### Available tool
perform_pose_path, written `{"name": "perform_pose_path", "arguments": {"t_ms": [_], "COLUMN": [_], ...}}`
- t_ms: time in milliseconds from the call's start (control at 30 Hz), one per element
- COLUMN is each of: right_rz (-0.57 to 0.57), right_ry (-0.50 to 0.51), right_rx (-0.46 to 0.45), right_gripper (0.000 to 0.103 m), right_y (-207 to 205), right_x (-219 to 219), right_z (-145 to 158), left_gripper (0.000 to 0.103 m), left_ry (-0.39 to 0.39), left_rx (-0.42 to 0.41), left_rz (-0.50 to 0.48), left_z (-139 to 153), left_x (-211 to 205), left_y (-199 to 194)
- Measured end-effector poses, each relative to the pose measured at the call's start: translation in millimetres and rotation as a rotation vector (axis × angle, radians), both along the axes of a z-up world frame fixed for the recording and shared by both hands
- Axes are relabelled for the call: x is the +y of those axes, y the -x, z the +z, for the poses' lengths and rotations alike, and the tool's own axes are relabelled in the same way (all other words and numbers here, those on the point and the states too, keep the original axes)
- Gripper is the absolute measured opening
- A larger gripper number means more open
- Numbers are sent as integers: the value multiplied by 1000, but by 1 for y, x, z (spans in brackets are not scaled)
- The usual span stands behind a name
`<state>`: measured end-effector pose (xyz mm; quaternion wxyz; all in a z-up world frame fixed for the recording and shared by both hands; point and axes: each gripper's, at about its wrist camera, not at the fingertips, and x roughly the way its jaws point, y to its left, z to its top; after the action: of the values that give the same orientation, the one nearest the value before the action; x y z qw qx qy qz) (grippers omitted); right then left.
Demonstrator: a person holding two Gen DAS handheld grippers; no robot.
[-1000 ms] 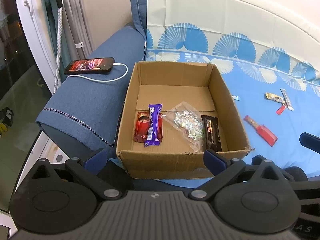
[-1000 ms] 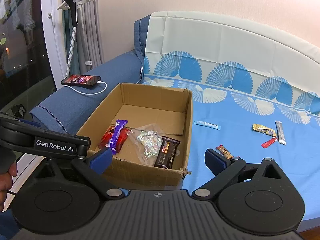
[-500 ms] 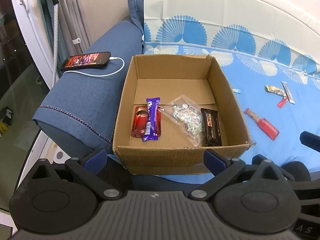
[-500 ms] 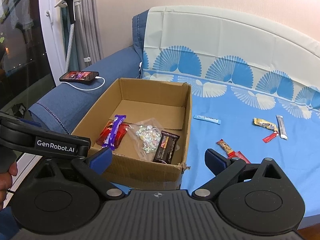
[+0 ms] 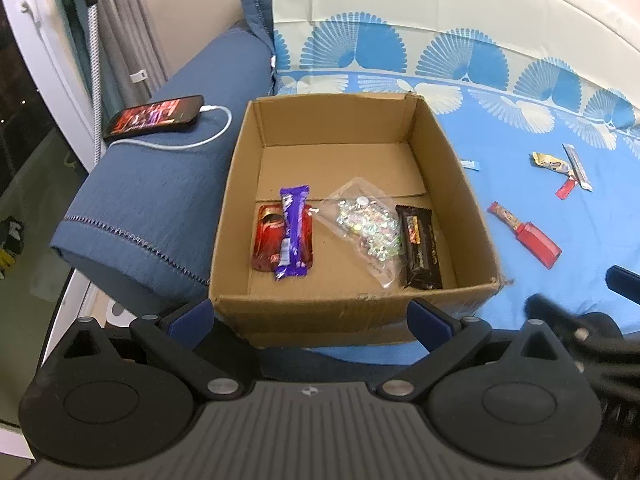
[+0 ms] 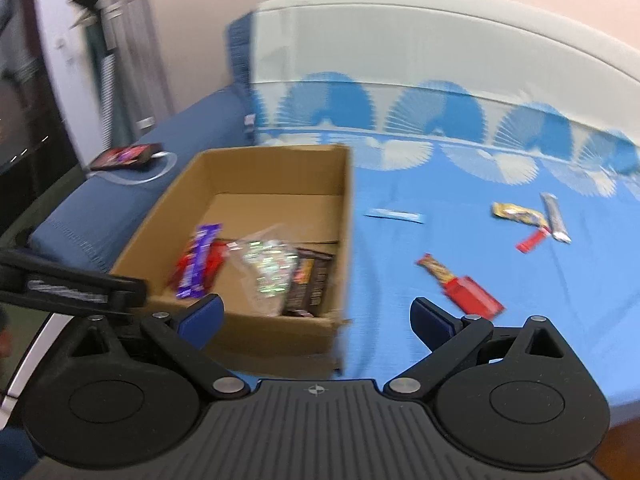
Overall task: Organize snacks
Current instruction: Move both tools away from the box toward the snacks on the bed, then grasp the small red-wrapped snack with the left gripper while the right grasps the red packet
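- At centre frame of the left wrist view, the cardboard box (image 5: 352, 216) sits on the blue sheet (image 5: 560, 264), pushed against the sofa arm (image 5: 160, 200) at its left; judged a fixed collection point for the snacks.
- Inside the box, near its front wall: a purple bar (image 5: 293, 232) lying on top of a red packet (image 5: 266, 240), a clear candy bag (image 5: 368, 228) and a dark brown bar (image 5: 420, 246) beside it. The rear half of the floor is bare cardboard.
- At right of frame, loose snacks lie on the sheet, outside the box: a red bar (image 6: 460, 286) nearest, a small red stick (image 6: 532, 240), a gold wrapper (image 6: 518, 214), a silver stick (image 6: 556, 218) and a blue sachet (image 6: 394, 215).
- Left gripper (image 5: 310, 314): jaws spread wide, nothing between them, poised at the box's front wall.
- Right gripper (image 6: 316, 314): jaws apart and empty, aimed between the box's right corner and the red bar. This view is motion-blurred.
- Judgement: the task is partly done; the red bar looks the likeliest next pick for the right gripper.
- On the sofa arm at upper left, a phone (image 5: 154, 116) with white cable (image 5: 192, 142); not part of the task.
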<state>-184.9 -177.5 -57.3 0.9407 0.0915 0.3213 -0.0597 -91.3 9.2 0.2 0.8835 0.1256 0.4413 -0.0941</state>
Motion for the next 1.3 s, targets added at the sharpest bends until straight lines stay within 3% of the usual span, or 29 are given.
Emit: {"name": "perform_pose_path", "arguments": {"t_ms": [333,533,733,833,900,933,1000,1067,1300], "right_rz": [-210,-167,-156,-163,-155,-154,-148,-164,-406], "right_ry": [64,71,2,5,-15,-16,-10,-41,-78], "right_rx": [94,259,385,384,367,347,309,294,311], "right_gripper": [100,100,99,88,84,70,59,57,57], "right_y": [-12,-60,-123,-141,-144,-145,-145,-143,-114], "right_x": [-102,-156,-195,-204,-209,-210,-215,-227,-297], "right_z": [-50,-108,-164,-181,-187,-186,-181,-180,-180], "left_gripper": [103,103,103,103,103,103,103,103,103], "left_ry": [4,-8,-44,-65,-77,-83,-86,-92,-48], "left_rx": [34,88,121,129,142,152,175,211,343], "left_rz": [-78,-78,-73,-96,-118,-126,-144,-157,-151], "left_z": [9,4,-4,-12,-21,-26,-40,-57,-129], "left_x": [-61,-100,-142,-170,-192,-202,-225,-247,-310], "left_y": [-26,-53,-81,-91,-100,-104,-114,-124,-162]}}
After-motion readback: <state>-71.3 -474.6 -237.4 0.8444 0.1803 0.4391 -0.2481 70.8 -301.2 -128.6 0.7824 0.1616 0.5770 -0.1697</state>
